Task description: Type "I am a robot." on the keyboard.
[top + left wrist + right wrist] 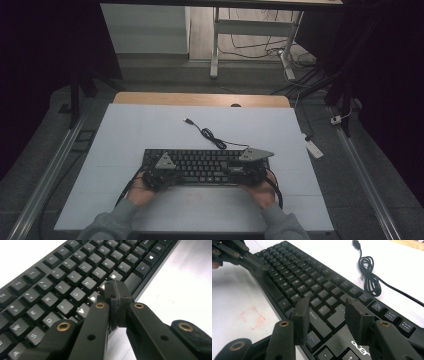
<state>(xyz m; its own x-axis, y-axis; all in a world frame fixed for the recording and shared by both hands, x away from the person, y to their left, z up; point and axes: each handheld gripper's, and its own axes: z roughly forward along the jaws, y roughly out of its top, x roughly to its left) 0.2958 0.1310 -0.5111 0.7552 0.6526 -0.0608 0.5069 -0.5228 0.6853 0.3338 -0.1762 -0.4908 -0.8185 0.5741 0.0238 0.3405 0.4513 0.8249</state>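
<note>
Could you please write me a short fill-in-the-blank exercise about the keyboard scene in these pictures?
1. The left gripper has its jaws ____ over the keyboard.
2. The right gripper has its jaws ____ above the Shift and Enter keys.
3. The keyboard's coiled cable lies on the white sheet, with its plug ____.

Missing words: shut; open; unplugged

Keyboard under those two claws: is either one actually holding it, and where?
Neither holds it. The left hand-held gripper is shut and empty above the keyboard keys; the right hand-held gripper hangs open over its right end.
</note>
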